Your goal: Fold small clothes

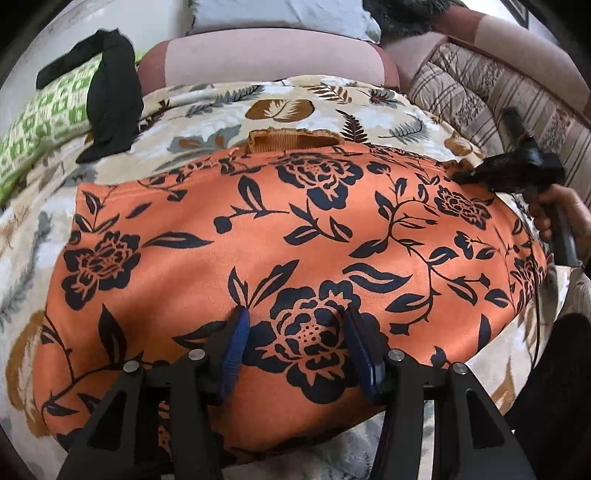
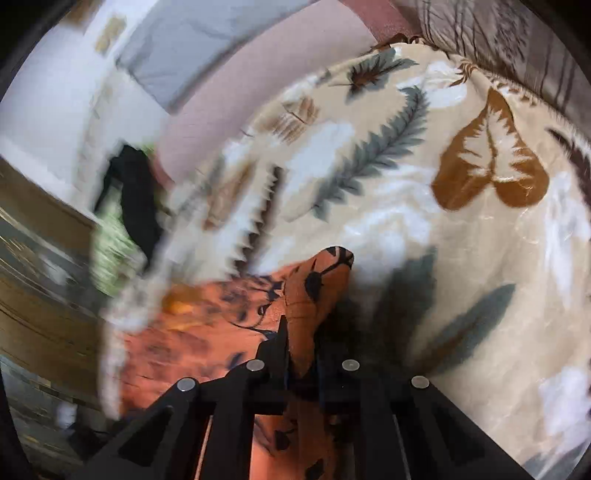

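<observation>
An orange garment with a dark flower print (image 1: 280, 229) lies spread flat on a leaf-print blanket (image 1: 207, 110), its ribbed collar (image 1: 291, 138) at the far edge. My left gripper (image 1: 295, 317) is open just over the garment's near part, and its blue-padded fingers (image 1: 240, 332) straddle a printed flower without pinching cloth. My right gripper (image 2: 301, 325) is shut on a bunched corner of the orange garment (image 2: 317, 280). In the left wrist view the right gripper (image 1: 467, 176) sits at the garment's far right corner, held by a person's hand (image 1: 561, 210).
A black garment (image 1: 114, 92) lies over a green-and-white patterned cloth (image 1: 48, 122) at the far left. A pink sofa back (image 1: 258, 55) and a pale pillow (image 1: 280, 14) stand behind. A striped quilt (image 1: 480, 92) lines the right side. The right wrist view is blurred on its left.
</observation>
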Demonstrator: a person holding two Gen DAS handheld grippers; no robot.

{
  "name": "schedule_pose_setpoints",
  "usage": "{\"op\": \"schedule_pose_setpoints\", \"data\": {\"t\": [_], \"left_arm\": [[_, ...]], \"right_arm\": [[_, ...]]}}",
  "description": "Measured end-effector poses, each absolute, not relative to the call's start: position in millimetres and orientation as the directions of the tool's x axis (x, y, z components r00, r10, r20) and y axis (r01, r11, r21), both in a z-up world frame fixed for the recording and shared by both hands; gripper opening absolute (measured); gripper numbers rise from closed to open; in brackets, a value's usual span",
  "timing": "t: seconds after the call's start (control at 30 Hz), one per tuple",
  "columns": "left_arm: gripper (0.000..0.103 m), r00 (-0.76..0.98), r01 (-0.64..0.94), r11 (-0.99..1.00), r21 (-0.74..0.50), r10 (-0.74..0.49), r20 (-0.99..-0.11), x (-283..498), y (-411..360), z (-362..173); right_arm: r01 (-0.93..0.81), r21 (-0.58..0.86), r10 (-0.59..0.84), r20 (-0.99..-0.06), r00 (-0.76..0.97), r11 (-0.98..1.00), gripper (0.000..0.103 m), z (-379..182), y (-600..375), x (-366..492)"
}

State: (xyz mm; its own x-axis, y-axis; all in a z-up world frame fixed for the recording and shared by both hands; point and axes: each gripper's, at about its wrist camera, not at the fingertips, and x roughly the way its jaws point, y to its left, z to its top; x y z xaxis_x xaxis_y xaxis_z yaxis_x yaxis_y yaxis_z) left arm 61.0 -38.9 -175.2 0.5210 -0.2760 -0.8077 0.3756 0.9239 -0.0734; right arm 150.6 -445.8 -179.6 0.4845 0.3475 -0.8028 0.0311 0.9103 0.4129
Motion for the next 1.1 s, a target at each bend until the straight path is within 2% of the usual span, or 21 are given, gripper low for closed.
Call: {"op": "schedule_pose_setpoints", "data": {"t": [0.03,0.1,0.13,0.17,0.23,0.3,0.33,0.37,0.4,0.43,0.5,0.6,0.73,0.77,0.8,0.83,0.97,1.03,1.07,1.1], "left_arm": [[0.053,0.517,0.379,0.922,-0.075,-0.278,-0.810,60.0,-37.6,-171.6],[0.053,0.529,0.360,0.926,-0.114,-0.303,-0.792,55.4,-28.9,-155.5],[0.053,0.548,0.340,0.930,-0.137,-0.314,-0.775,53.2,-19.9,-148.2],[0.054,0.564,0.313,0.935,-0.165,-0.323,-0.760,50.3,-8.4,-140.3],[0.056,0.585,0.250,0.947,-0.204,-0.315,-0.748,49.3,13.4,-137.8],[0.056,0.563,0.159,0.970,-0.185,-0.243,-0.790,51.6,32.1,-153.4],[0.055,0.526,0.098,0.977,-0.187,-0.211,-0.824,54.6,43.5,-166.4],[0.052,0.497,0.051,0.972,-0.231,-0.225,-0.838,55.1,56.1,-175.1],[0.050,0.500,0.030,0.962,-0.272,-0.250,-0.829,51.3,64.4,-173.1],[0.050,0.512,0.010,0.951,-0.310,-0.271,-0.815,44.9,72.9,-165.2],[0.050,0.562,0.008,0.933,-0.359,-0.302,-0.770,30.5,86.8,-145.9],[0.059,0.625,-0.036,0.918,-0.396,-0.289,-0.725,13.8,118.6,-129.6],[0.057,0.542,-0.109,0.893,-0.438,-0.316,-0.779,27.9,147.0,-160.1],[0.050,0.518,-0.120,0.885,-0.450,-0.331,-0.789,30.3,149.6,-169.0],[0.018,0.498,-0.121,0.883,-0.453,-0.340,-0.797,29.6,149.5,-175.2],[0.009,0.477,-0.125,0.885,-0.448,-0.342,-0.810,28.3,148.4,-178.1],[0.009,0.529,-0.089,0.865,-0.494,-0.379,-0.759,5.3,144.8,-152.9],[0.010,0.455,-0.129,0.873,-0.470,-0.369,-0.810,11.8,148.1,-179.3],[0.012,0.392,-0.182,0.837,-0.516,-0.419,-0.819,18.1,158.1,-204.1],[0.014,0.395,-0.199,0.807,-0.556,-0.453,-0.799,18.7,164.5,-204.0]], "right_arm": [[0.039,0.437,0.363,-0.790,0.494,0.899,0.026,-182.5,-448.5,139.8],[0.080,0.469,0.360,-0.767,0.531,0.880,0.033,-171.8,-454.6,131.3],[0.096,0.452,0.327,-0.760,0.561,0.887,0.053,-161.4,-456.5,124.5],[0.101,0.416,0.278,-0.750,0.600,0.904,0.063,-148.1,-456.4,114.0],[0.080,0.360,0.221,-0.719,0.659,0.930,0.063,-118.2,-447.2,93.0],[0.027,0.383,0.260,-0.675,0.690,0.923,0.063,-95.0,-440.1,69.7],[-0.016,0.437,0.328,-0.650,0.686,0.899,0.064,-90.4,-433.6,58.4],[-0.052,0.491,0.398,-0.636,0.661,0.870,0.071,-92.4,-429.7,46.4],[-0.082,0.563,0.490,-0.628,0.605,0.822,0.073,-102.6,-418.9,42.9],[-0.063,0.590,0.523,-0.655,0.545,0.805,0.073,-120.5,-412.6,41.7],[0.048,0.529,0.448,-0.759,0.472,0.847,0.073,-153.6,-406.6,42.2],[0.022,0.525,0.437,-0.731,0.524,0.851,0.072,-150.7,-405.2,29.5],[0.033,0.533,0.444,-0.736,0.511,0.846,0.073,-148.8,-406.9,24.5],[0.034,0.537,0.446,-0.733,0.514,0.843,0.073,-149.4,-409.5,23.3],[0.035,0.543,0.450,-0.728,0.517,0.839,0.073,-149.4,-410.0,22.4],[0.035,0.550,0.456,-0.723,0.519,0.834,0.073,-153.1,-412.2,23.2],[0.039,0.570,0.471,-0.714,0.518,0.821,0.073,-159.2,-405.2,27.6],[0.026,0.562,0.472,-0.719,0.511,0.827,0.073,-161.9,-404.2,29.4],[0.024,0.561,0.473,-0.720,0.507,0.827,0.073,-163.5,-403.2,31.4],[0.023,0.564,0.477,-0.720,0.504,0.826,0.073,-164.3,-402.8,33.4]]}}
